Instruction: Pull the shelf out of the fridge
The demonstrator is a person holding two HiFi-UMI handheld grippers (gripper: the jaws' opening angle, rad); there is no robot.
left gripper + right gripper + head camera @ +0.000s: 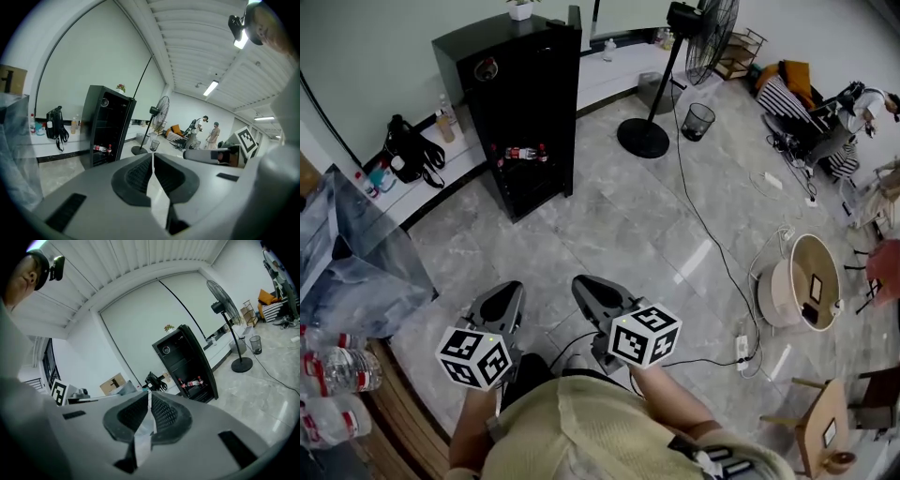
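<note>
A tall black fridge [520,112] stands against the far wall with its front open. A shelf [523,155] inside it carries a couple of red-capped bottles. The fridge also shows in the left gripper view [105,126] and the right gripper view [187,364]. My left gripper [508,298] and right gripper [589,289] hang side by side near my body, well short of the fridge. Both are shut with nothing between their jaws. The left gripper's [153,157] and the right gripper's [149,395] pads meet at the tips.
A standing fan [698,42] and a wire bin [698,120] are right of the fridge, a cable [712,244] trails over the tiled floor. A black bag [411,150] sits on the low ledge at left. Water bottles [333,370] lie at the near left. A round tub [802,281] sits right.
</note>
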